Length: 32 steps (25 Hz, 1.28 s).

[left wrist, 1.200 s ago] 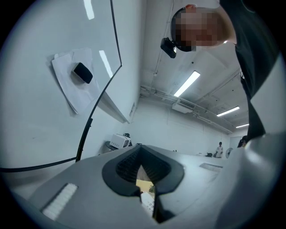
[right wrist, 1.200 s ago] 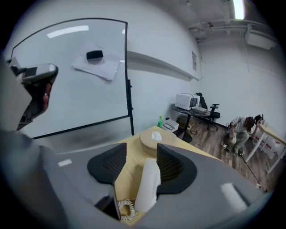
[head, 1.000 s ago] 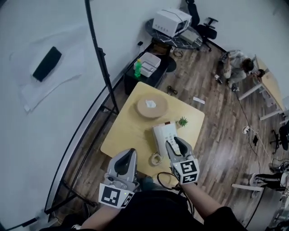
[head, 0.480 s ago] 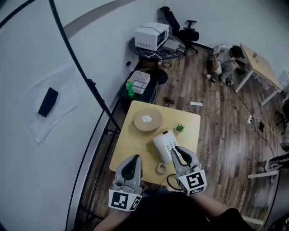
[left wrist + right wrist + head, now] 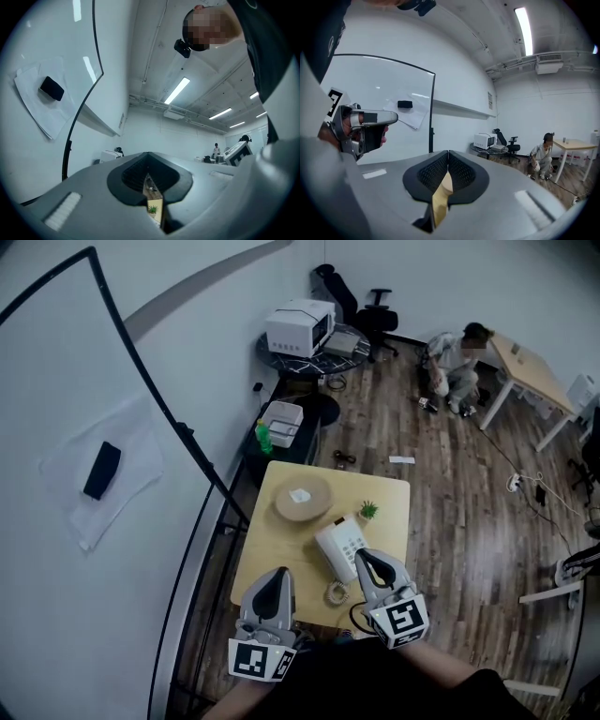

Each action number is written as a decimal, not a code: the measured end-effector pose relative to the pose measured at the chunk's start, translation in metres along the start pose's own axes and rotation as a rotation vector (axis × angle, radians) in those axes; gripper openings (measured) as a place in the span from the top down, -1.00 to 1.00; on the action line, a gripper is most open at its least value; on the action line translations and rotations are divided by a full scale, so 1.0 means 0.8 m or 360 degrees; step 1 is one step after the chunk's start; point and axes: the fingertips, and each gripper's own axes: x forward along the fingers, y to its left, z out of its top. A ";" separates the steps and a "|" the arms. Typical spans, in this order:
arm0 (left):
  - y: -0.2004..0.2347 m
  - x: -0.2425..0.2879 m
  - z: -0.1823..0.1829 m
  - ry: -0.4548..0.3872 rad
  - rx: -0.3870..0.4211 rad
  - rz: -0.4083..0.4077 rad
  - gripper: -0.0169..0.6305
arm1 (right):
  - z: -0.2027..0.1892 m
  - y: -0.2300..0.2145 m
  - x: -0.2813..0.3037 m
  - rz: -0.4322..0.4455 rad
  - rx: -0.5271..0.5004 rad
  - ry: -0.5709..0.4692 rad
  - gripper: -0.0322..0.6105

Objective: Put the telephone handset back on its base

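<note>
The white telephone (image 5: 339,547) lies on the yellow table (image 5: 281,549), its keypad facing up and its coiled cord (image 5: 335,593) at the near edge. From this height I cannot make out the handset apart from the base. My right gripper (image 5: 368,563) hovers just at the phone's near end, shut with nothing in it (image 5: 448,155). My left gripper (image 5: 269,581) is held over the table's near edge, left of the cord, also shut and empty (image 5: 148,177). Both point level, away from me into the room.
A round wooden tray (image 5: 303,498) and a small green plant (image 5: 368,511) stand on the table's far half. A whiteboard with an eraser (image 5: 101,470) runs along the left. Beyond are a side table with a white box (image 5: 300,327), an office chair (image 5: 375,310) and a crouching person (image 5: 455,357).
The right gripper's jaws have closed from open, and it has drawn back from over the phone toward me. The head view has lifted, so the table looks smaller.
</note>
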 end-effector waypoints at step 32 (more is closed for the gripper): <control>-0.003 -0.015 0.019 -0.0030 0.0028 0.0062 0.95 | 0.024 0.002 -0.030 -0.0036 -0.0045 -0.0108 0.88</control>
